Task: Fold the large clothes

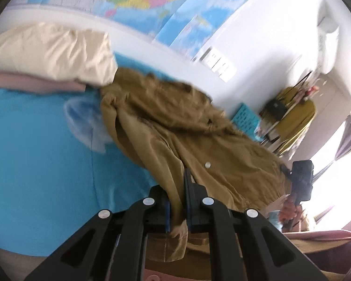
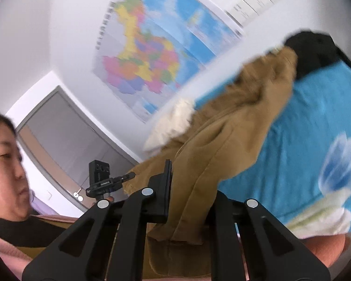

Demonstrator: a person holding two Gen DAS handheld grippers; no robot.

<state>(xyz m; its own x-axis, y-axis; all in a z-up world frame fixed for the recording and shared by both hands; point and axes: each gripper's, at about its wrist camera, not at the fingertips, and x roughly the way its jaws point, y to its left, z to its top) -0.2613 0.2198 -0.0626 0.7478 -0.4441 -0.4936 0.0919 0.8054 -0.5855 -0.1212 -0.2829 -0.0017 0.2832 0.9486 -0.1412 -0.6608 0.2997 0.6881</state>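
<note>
Careful: your left gripper (image 1: 177, 192) and right gripper (image 2: 189, 194) each clench the coat (image 1: 175, 121) hem; its far bulk may drag, bunching.

Your right gripper's (image 2: 189, 187) far finger is hidden behind the tan coat (image 2: 222, 140). The coat's lower hem runs off both views' bottom edges. Motion blur smears the wall map (image 2: 152, 53), and its labels are unreadable.

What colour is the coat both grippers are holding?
Tan, a khaki brown; the coat shows best in the left wrist view, spread over the blue bedsheet.
</note>
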